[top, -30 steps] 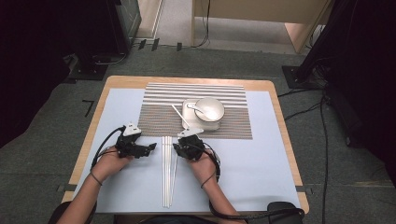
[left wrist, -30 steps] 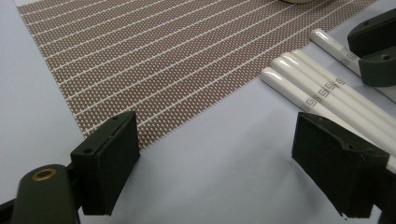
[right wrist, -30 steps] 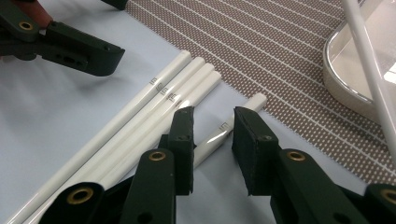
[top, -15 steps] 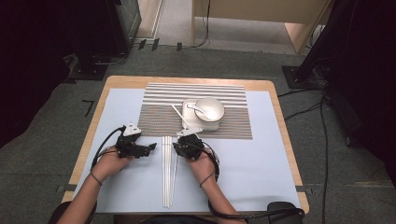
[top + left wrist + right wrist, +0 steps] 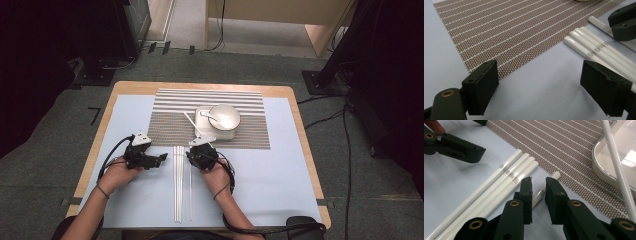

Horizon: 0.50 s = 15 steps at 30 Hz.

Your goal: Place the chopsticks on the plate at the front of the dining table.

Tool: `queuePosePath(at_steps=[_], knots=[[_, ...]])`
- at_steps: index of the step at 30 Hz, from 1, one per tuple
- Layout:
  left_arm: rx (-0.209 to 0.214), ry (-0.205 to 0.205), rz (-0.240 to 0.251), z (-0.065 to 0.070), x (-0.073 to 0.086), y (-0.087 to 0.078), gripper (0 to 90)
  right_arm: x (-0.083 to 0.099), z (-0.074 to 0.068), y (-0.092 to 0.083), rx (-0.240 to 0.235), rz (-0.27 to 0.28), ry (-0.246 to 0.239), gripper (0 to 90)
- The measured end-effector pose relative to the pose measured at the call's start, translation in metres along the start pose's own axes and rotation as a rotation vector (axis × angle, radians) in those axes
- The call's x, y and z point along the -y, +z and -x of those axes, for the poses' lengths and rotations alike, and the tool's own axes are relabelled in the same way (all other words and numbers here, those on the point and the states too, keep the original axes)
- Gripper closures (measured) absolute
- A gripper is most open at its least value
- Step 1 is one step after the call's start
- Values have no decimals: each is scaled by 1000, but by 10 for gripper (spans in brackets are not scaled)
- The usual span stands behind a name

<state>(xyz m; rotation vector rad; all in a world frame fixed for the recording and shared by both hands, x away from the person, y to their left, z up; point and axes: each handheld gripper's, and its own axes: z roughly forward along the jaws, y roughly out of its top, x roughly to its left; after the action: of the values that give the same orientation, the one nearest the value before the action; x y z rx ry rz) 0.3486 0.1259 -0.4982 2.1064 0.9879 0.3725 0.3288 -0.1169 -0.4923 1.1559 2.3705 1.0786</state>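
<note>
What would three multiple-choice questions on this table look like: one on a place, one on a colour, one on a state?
1. Where does the bowl sit?
A. On the tray on the striped mat
B. On the bare blue cover
C. On the floor

2. What colour are the chopsticks lying on the blue cover?
A. Black
B. White
C. Red

3. How do the jaws of the left hand-held gripper stand?
A. Shut on a chopstick
B. Shut on the spoon
C. Wide open with nothing between them

Answers:
1. A: the bowl rests on the tray, which lies on the striped mat.
2. B: the chopsticks look glossy white against the blue cover.
3. C: in the left gripper view, the left hand-held gripper has only bare cover between its spread jaws.
</note>
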Motion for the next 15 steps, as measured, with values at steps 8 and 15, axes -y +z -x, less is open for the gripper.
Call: queuePosePath(at_steps=[8,15], knots=[[1,-1,1,0,0,0,147,3,1,1,17,6,7,751],[0,0,0,0,0,0,147,1,4,1,27,-5,-28,776]])
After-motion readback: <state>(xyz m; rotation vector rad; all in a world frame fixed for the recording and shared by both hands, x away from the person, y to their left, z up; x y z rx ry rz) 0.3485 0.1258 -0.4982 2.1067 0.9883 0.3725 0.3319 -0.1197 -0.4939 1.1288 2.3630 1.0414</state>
